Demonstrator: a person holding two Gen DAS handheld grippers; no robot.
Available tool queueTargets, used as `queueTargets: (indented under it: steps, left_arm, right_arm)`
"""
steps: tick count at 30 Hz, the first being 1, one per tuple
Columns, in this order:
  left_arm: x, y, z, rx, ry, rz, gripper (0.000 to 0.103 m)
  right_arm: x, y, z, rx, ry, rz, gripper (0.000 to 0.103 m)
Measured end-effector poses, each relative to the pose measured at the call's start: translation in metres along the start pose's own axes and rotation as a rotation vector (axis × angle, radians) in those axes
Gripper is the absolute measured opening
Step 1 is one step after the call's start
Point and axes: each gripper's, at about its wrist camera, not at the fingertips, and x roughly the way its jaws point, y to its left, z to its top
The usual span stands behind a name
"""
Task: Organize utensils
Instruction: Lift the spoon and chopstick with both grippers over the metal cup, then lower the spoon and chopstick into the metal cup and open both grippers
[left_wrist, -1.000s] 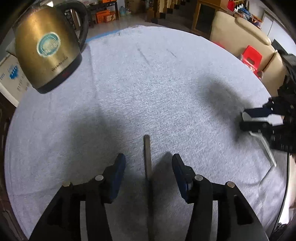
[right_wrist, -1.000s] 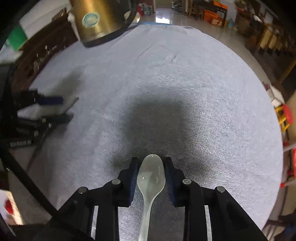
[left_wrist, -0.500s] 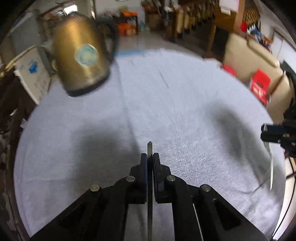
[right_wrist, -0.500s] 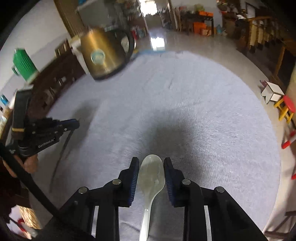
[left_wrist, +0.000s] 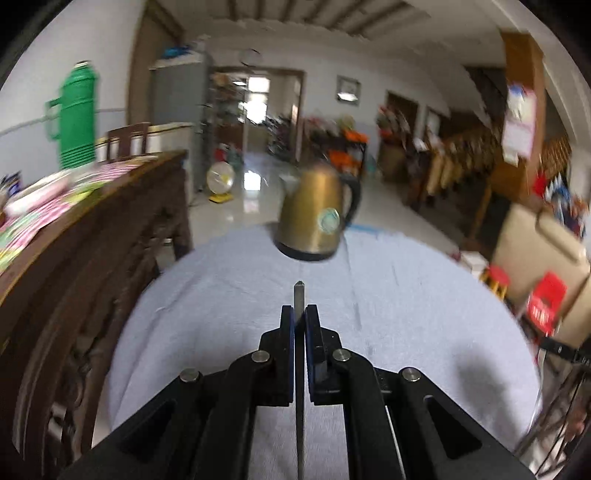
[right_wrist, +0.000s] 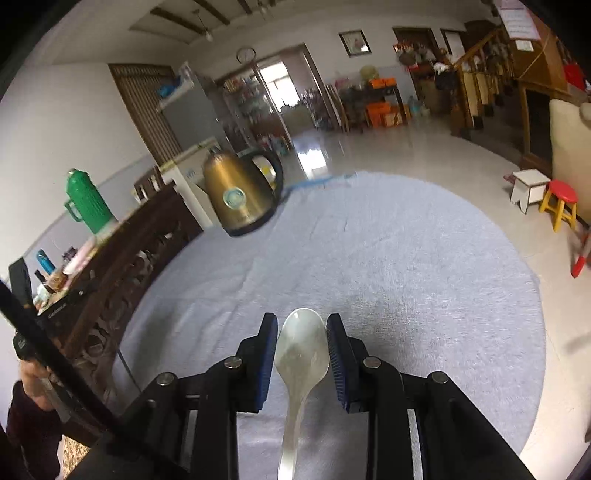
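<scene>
My left gripper (left_wrist: 299, 314) is shut on a thin flat metal utensil (left_wrist: 298, 295), seen edge-on; its tip pokes out past the fingertips and it is lifted above the grey cloth-covered round table (left_wrist: 406, 295). My right gripper (right_wrist: 301, 328) is shut on a white spoon (right_wrist: 302, 354), bowl forward between the pads, handle running back under the gripper. It is held above the table (right_wrist: 406, 266). The left gripper's body shows at the left edge of the right wrist view (right_wrist: 40, 325).
A brass-coloured kettle (left_wrist: 317, 221) stands at the table's far edge, also in the right wrist view (right_wrist: 236, 192). A dark wooden sideboard (left_wrist: 74, 251) with a green thermos (left_wrist: 75, 118) is left of the table. Stools (right_wrist: 557, 201) stand on the floor at the right.
My left gripper closed on the flat utensil and lifted it off the table. Both grippers rose and tilted up, so the room now fills the views. The spoon stayed gripped.
</scene>
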Motion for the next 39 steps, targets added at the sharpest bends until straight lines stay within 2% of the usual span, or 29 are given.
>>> queueTargets:
  steps: [2,7,13,16,21,24,27,30,32,35,39]
  left_arm:
    - [-0.024,0.011,-0.005,-0.03,-0.033,0.008,0.005]
    - [-0.055,0.019,-0.018,-0.094,-0.092,0.002,0.005]
    - [-0.089,0.019,-0.027,-0.156,-0.178,-0.012,0.005]
    - [-0.106,0.015,-0.029,-0.161,-0.198,-0.006,0.005]
    - [-0.149,0.003,-0.028,-0.14,-0.266,-0.044,0.005]
    - [-0.173,-0.011,-0.023,-0.117,-0.314,-0.088,0.005]
    - [-0.19,-0.026,-0.02,-0.105,-0.351,-0.14,0.005]
    - [-0.192,-0.04,-0.019,-0.102,-0.379,-0.18,0.005]
    - [-0.187,-0.052,-0.02,-0.089,-0.397,-0.18,0.005]
    - [-0.169,-0.07,-0.024,-0.074,-0.383,-0.19,0.005]
    - [-0.142,-0.092,-0.038,-0.047,-0.362,-0.167,0.005]
  right_arm:
    - [-0.02,0.007,-0.002,0.0,-0.034,0.022,0.029]
    - [-0.062,0.032,-0.013,-0.022,-0.135,0.076,0.029]
    - [-0.084,0.064,-0.027,-0.051,-0.214,0.148,0.029]
    - [-0.089,0.08,-0.03,-0.063,-0.236,0.187,0.029]
    - [-0.086,0.113,-0.033,-0.13,-0.295,0.226,0.029]
    - [-0.075,0.128,-0.035,-0.153,-0.295,0.255,0.029]
    - [-0.065,0.141,-0.041,-0.204,-0.312,0.245,0.029]
    - [-0.058,0.143,-0.047,-0.208,-0.315,0.256,0.029]
    - [-0.056,0.145,-0.052,-0.225,-0.332,0.248,0.029]
    - [-0.052,0.141,-0.06,-0.231,-0.337,0.247,0.029]
    - [-0.047,0.134,-0.069,-0.226,-0.331,0.25,0.029]
